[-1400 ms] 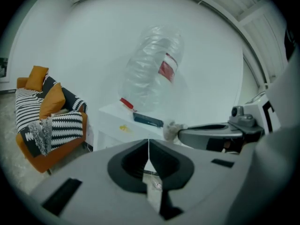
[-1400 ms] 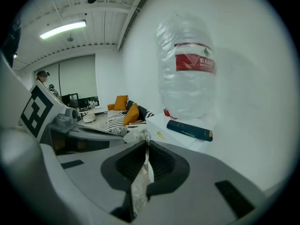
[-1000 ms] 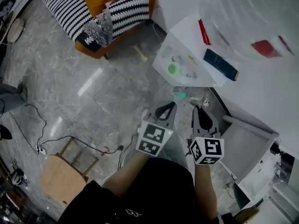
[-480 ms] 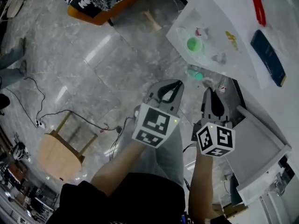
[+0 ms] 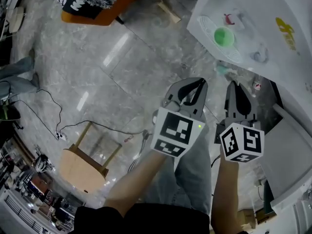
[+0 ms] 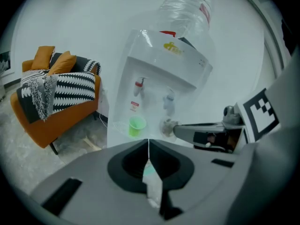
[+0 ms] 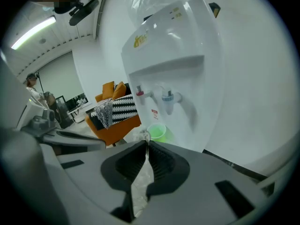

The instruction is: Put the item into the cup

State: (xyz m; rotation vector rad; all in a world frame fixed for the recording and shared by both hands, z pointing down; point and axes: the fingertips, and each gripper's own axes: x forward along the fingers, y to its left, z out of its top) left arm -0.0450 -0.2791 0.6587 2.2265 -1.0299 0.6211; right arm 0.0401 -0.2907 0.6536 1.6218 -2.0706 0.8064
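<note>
A green cup (image 5: 223,36) (image 6: 137,125) (image 7: 158,132) stands on the drip tray of a white water dispenser (image 5: 265,13) (image 6: 159,64) (image 7: 178,41), under its taps. My left gripper (image 5: 194,83) (image 6: 148,142) is shut on a thin clear wrapper (image 6: 151,182) with a teal patch. My right gripper (image 5: 237,85) (image 7: 146,142) is shut on a crumpled clear wrapper (image 7: 140,177) whose end sticks out past its tips. Whether both hold one piece, I cannot tell. Both grippers are side by side over the floor, short of the cup, pointing at the dispenser.
An orange sofa (image 5: 92,6) (image 6: 56,102) with a striped blanket sits left of the dispenser. A wooden stool (image 5: 85,162) and loose cables (image 5: 73,128) lie on the grey tiled floor to my left. A white unit (image 5: 292,150) stands at my right. A person (image 7: 33,86) is far behind.
Both grippers have moved forward towards the dispenser and the green cup, staying shut on the wrapper. The cup and dispenser have slid to the upper right of the head view.
</note>
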